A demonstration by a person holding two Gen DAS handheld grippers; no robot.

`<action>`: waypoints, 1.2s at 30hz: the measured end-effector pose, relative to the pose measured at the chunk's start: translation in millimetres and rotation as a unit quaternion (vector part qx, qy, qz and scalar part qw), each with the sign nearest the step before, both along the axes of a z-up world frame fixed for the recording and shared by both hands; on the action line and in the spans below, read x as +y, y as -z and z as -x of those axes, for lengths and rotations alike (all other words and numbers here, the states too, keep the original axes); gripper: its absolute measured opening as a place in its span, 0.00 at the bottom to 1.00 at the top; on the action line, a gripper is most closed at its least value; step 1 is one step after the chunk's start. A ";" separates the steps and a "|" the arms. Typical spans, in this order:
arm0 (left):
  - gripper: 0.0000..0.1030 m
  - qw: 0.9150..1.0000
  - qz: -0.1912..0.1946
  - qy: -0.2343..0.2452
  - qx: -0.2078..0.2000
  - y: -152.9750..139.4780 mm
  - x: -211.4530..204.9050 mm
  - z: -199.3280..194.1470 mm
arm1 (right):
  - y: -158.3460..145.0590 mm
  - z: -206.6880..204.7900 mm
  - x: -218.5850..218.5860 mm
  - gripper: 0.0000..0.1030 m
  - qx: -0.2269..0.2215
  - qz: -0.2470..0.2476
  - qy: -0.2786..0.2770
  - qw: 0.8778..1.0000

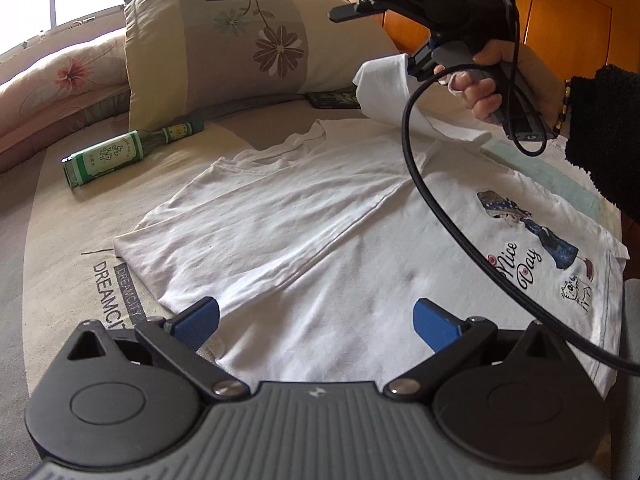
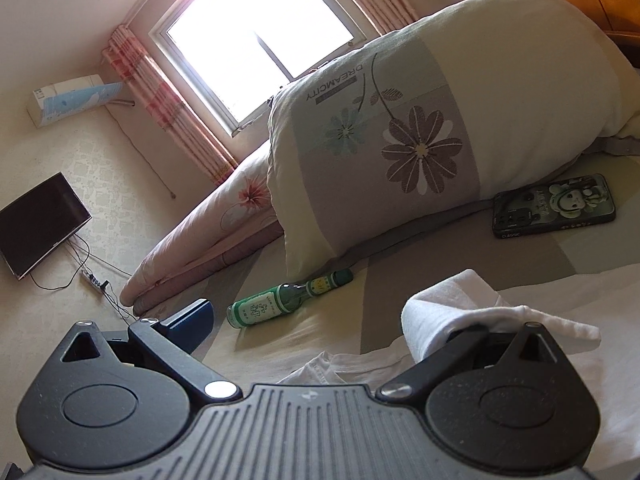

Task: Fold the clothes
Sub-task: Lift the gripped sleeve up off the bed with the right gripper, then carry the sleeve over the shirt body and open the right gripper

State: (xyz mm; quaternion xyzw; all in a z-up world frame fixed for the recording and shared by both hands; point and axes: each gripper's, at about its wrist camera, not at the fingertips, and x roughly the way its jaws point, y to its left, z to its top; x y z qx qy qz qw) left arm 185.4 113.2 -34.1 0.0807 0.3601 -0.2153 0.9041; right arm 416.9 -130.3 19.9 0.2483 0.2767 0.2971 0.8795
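Left gripper (image 1: 316,320) spread above shirt (image 1: 304,216) on bed (image 1: 52,248); right gripper (image 2: 320,320) apart, sleeve (image 2: 460,308) draped over one finger; bottle (image 2: 280,300), pillow (image 2: 400,140), window (image 2: 256,36) beyond fingers.

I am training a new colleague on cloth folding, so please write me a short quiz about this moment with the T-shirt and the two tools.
1. True or false: the left tool is shut on the T-shirt.
2. Which thing lies beside the flowered pillow?
A. a green bottle
B. a red cup
C. an open book
3. Fill the gap: the white sleeve is lifted off the shirt and draped over one finger of the ___ tool.

Key
1. False: its jaws stand open above the shirt's lower edge.
2. A.
3. right: the right tool has its jaws apart, with the cloth over one finger.
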 end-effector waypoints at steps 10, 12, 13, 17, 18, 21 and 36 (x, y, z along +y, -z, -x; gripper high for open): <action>0.99 0.999 -0.032 0.013 0.023 14.3 -15.0 -2.3 | 10.4 0.3 48.1 1.00 -0.021 0.024 -0.015 0.999; 0.99 0.999 -0.032 0.014 0.024 14.8 -15.3 -2.6 | 9.7 -0.5 54.1 1.00 -0.022 0.018 -0.025 0.999; 0.99 0.999 -0.031 0.014 0.024 15.1 -15.4 -2.8 | 10.0 -0.9 57.1 1.00 -0.021 0.015 -0.029 0.999; 0.99 0.999 -0.029 0.015 0.026 16.0 -15.7 -3.5 | 14.9 0.2 67.5 1.00 -0.015 0.013 -0.044 0.999; 0.99 0.999 -0.029 0.015 0.026 16.1 -15.7 -3.8 | 16.6 1.2 70.2 1.00 -0.013 0.015 -0.051 0.998; 0.99 0.999 -0.028 0.014 0.027 17.0 -15.5 -5.2 | 22.0 3.2 75.9 1.00 -0.002 0.017 -0.070 0.997; 0.99 0.999 -0.023 0.015 0.028 18.6 -15.0 -5.6 | 61.2 1.4 95.0 1.00 0.064 0.035 -0.115 0.991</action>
